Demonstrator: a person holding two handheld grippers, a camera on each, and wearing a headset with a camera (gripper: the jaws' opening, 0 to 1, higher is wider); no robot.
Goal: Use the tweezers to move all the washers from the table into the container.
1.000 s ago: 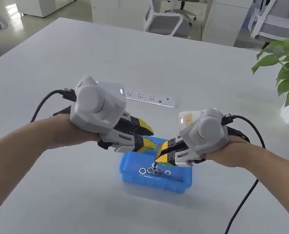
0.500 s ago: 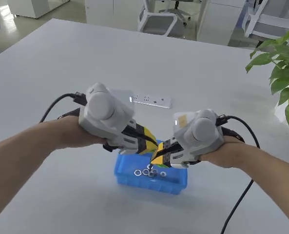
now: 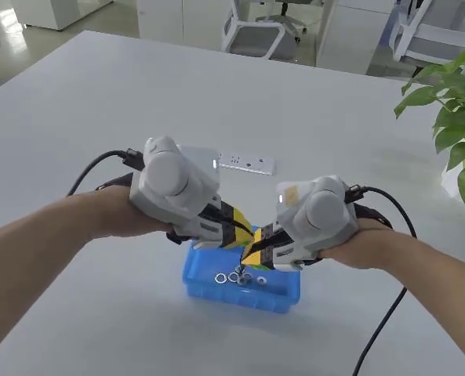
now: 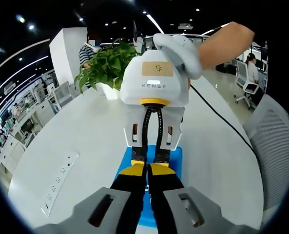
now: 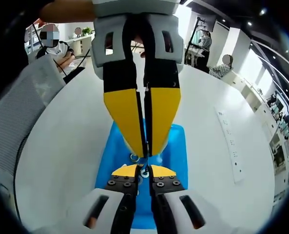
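Table [image 3: 91,102]: left gripper [image 3: 246,233], right gripper [image 3: 248,257] closed over container [image 3: 283,296] holding washers [image 3: 232,277].

White rounded housings on left gripper [image 3: 245,233] and right gripper [image 3: 250,256], black fingers [image 5: 116,78], yellow tips. Black cable [image 3: 91,167] at 9 o'clock, second cable [image 3: 385,325] at 5.

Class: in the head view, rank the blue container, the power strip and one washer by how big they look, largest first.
1. Blue container.
2. Power strip, though it lies farther from the camera, so this place is unsure.
3. Washer, clearly smallest.
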